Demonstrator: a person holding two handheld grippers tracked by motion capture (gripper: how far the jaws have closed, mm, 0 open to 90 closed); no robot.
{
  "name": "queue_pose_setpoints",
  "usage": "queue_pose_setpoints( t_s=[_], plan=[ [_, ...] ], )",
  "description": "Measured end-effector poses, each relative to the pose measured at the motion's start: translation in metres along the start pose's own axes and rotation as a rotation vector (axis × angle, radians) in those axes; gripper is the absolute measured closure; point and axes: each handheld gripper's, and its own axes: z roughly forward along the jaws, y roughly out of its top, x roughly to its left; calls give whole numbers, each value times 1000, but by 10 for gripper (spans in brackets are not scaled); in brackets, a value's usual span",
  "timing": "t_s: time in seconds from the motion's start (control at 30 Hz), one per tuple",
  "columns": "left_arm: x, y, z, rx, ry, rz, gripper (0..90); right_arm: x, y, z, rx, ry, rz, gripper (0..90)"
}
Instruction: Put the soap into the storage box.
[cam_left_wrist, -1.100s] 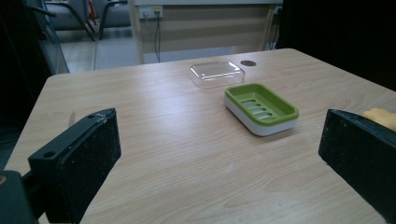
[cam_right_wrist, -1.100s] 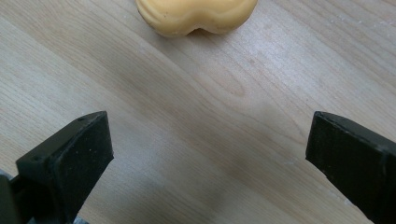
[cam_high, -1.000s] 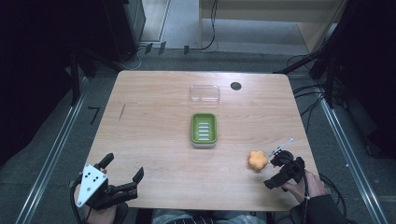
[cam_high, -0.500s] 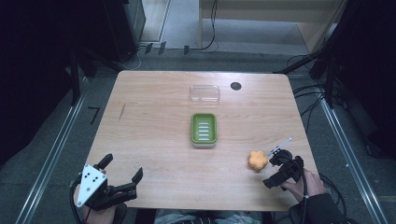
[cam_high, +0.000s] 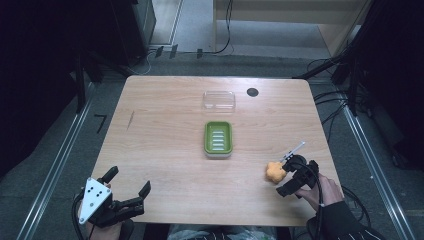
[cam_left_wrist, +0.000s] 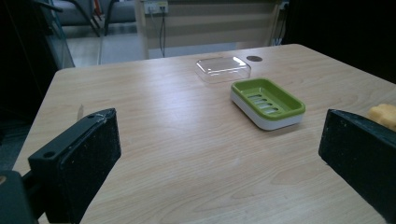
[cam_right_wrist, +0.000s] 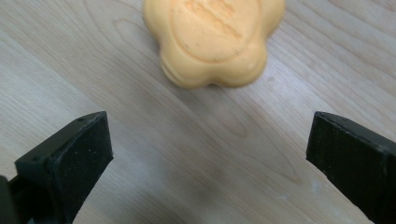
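An orange flower-shaped soap (cam_high: 274, 171) lies on the wooden table (cam_high: 165, 130) near its right front. My right gripper (cam_high: 286, 176) is open just right of it, and the soap (cam_right_wrist: 215, 37) lies a little beyond the jaws, with bare wood between them (cam_right_wrist: 210, 135). A green soap dish (cam_high: 218, 139) sits at the table's middle with a clear plastic lid (cam_high: 218, 100) behind it. Open and holding nothing, my left gripper (cam_high: 129, 181) rests at the front left corner. It faces the dish (cam_left_wrist: 267, 101), the lid (cam_left_wrist: 222, 68) and an edge of the soap (cam_left_wrist: 383, 114).
A round dark cable hole (cam_high: 252, 92) sits at the back of the table, right of the lid. Cables and dark equipment stand on the floor around the table. A small pale mark (cam_left_wrist: 80, 111) lies on the wood at the left.
My right gripper has edged slightly left toward the orange soap. The left gripper and the other objects have not moved.
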Motion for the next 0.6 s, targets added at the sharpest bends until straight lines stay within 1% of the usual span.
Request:
queue_pose_setpoints(
  t_s=[0.13, 0.2, 0.27, 0.33, 0.6],
  plan=[
    [-1, 1, 2, -1, -6, 2, 0, 2, 7, -2, -2, 6, -24, 0],
    [-3, 2, 4, 1, -16, 11, 0, 1, 10, -3, 0, 8, -27, 0],
    [-4, 2, 4, 2, -17, 14, 0, 1, 12, -3, -4, 9, -26, 0],
    [-4, 3, 5, 2, -20, 15, 0, 0, 14, -2, -3, 6, -36, 0],
    [-4, 2, 4, 10, -15, 19, 0, -3, 25, -1, -6, 9, -36, 0]
  ],
)
